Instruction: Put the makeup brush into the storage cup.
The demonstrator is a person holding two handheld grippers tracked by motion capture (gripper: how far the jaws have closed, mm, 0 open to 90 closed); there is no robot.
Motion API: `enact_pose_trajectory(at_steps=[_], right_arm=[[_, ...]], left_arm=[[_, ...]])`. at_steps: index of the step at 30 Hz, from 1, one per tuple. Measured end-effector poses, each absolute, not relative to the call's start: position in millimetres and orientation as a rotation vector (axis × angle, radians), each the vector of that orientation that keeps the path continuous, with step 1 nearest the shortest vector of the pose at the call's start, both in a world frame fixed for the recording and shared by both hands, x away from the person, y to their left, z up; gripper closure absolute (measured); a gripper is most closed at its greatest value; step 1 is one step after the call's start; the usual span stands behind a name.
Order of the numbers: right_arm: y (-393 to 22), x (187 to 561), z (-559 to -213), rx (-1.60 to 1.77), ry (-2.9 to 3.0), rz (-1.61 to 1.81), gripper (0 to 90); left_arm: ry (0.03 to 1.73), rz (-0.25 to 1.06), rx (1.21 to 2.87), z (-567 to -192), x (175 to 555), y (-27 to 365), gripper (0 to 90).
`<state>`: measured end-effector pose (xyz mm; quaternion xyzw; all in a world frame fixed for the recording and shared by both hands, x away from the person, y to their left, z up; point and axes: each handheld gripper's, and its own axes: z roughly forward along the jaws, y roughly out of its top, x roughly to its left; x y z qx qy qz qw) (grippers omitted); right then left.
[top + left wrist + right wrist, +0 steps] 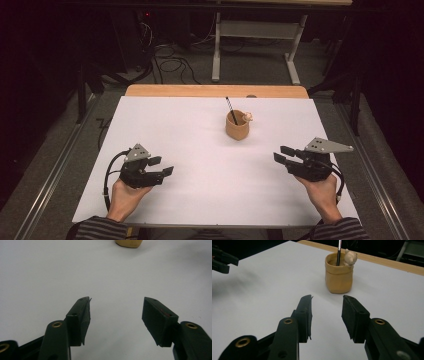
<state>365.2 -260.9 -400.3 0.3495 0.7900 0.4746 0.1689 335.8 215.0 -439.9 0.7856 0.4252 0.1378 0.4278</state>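
A tan cup stands on the white table sheet, right of centre toward the back. A dark straw leans out of it, and a small pale figure perches on its rim. My left gripper rests low at the front left, open and empty, pointing right. At the front right, my right gripper is open and empty, pointing left. In the right gripper view the cup stands ahead of the jaws. The cup's base shows at the top of the left gripper view beyond the gripper.
A wooden table edge runs behind the white sheet. Beyond it, cables lie on the floor beside a grey desk frame. The left gripper's tips appear at the far left of the right gripper view.
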Motion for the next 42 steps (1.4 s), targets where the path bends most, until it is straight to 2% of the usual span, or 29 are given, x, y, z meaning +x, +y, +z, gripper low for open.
enact_pose_trajectory(at_steps=[34, 42], right_arm=[[-258, 369, -438, 1.067, 2.256, 1.275, 61.2], [-259, 370, -443, 1.083, 2.249, 1.222, 60.1]], left_arm=[[1.067, 0.338, 1.953, -440, 336, 216, 39.7], [1.066, 0.371, 1.97, -440, 335, 215, 39.7]])
